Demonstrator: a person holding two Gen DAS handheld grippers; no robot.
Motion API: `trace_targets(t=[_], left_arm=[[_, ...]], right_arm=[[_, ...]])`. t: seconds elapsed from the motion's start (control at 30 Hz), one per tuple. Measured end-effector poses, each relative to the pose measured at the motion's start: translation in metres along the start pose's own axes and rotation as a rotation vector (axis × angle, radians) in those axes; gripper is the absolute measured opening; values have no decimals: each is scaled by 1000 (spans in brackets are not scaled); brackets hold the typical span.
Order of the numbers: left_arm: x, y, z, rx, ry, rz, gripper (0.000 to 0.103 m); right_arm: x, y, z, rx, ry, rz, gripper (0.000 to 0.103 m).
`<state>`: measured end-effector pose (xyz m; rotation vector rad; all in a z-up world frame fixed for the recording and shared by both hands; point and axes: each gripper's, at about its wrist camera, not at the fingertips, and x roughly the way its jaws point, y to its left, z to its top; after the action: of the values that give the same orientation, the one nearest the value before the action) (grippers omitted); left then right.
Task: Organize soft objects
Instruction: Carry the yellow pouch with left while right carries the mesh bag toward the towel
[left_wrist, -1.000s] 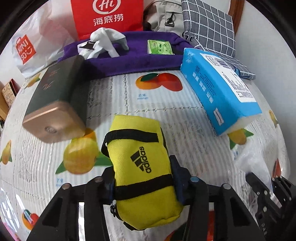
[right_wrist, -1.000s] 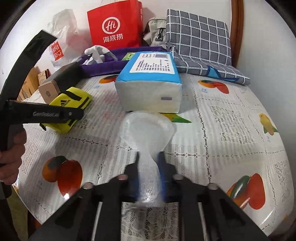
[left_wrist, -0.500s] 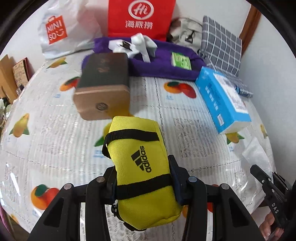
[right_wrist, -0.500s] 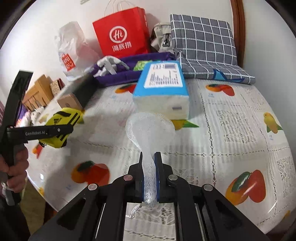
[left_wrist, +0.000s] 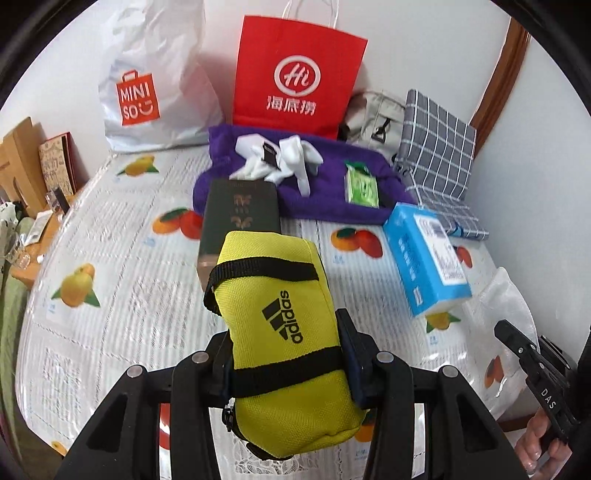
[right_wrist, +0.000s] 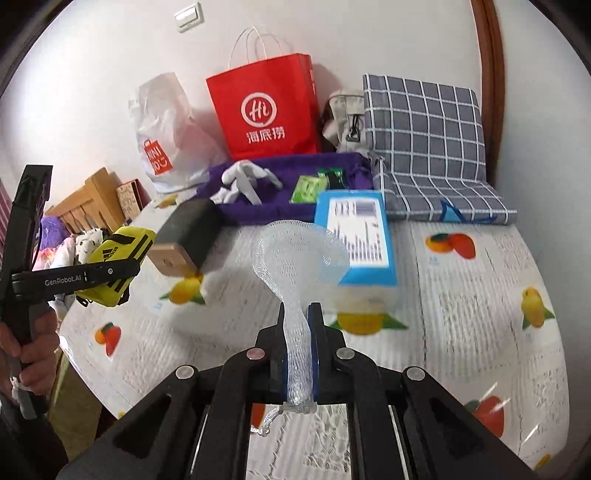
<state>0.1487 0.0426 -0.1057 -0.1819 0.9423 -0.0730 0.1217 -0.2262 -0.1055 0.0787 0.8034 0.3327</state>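
My left gripper (left_wrist: 284, 350) is shut on a yellow Adidas pouch (left_wrist: 284, 325) and holds it up above the fruit-print table (left_wrist: 110, 295). It also shows at the left of the right wrist view (right_wrist: 118, 266). My right gripper (right_wrist: 299, 332) is shut on a clear mesh foam net (right_wrist: 295, 266) and holds it raised over the table's front. The net shows in the left wrist view (left_wrist: 506, 302) at the right edge. A purple cloth tray (left_wrist: 325, 199) at the back holds white socks (left_wrist: 280, 158) and a green packet (left_wrist: 362, 188).
A dark green box (left_wrist: 240, 218) and a blue tissue pack (left_wrist: 424, 258) lie mid-table. A red paper bag (left_wrist: 295, 77), a white Miniso bag (left_wrist: 147, 85), a beige bag (left_wrist: 373, 118) and a grey checked cushion (left_wrist: 439, 147) stand along the wall. Wooden furniture (left_wrist: 22, 162) is at left.
Both grippers have risen and pulled back from the table, each keeping its hold. The pouch and the net are higher, and more of the wall and bags shows.
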Motion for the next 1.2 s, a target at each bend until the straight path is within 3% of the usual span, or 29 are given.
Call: trace_targets(t=[0.4, 0.8, 1.2], left_arm=[[-15, 6, 33, -10, -54, 0, 44], [-18, 17, 80, -1, -119, 51, 44], [9, 13, 134, -7, -126, 40, 45]], right_arm=[[0, 5, 45, -24, -27, -14, 8], [16, -10, 89, -4, -59, -54, 9], [38, -16, 150, -20, -96, -56, 10]])
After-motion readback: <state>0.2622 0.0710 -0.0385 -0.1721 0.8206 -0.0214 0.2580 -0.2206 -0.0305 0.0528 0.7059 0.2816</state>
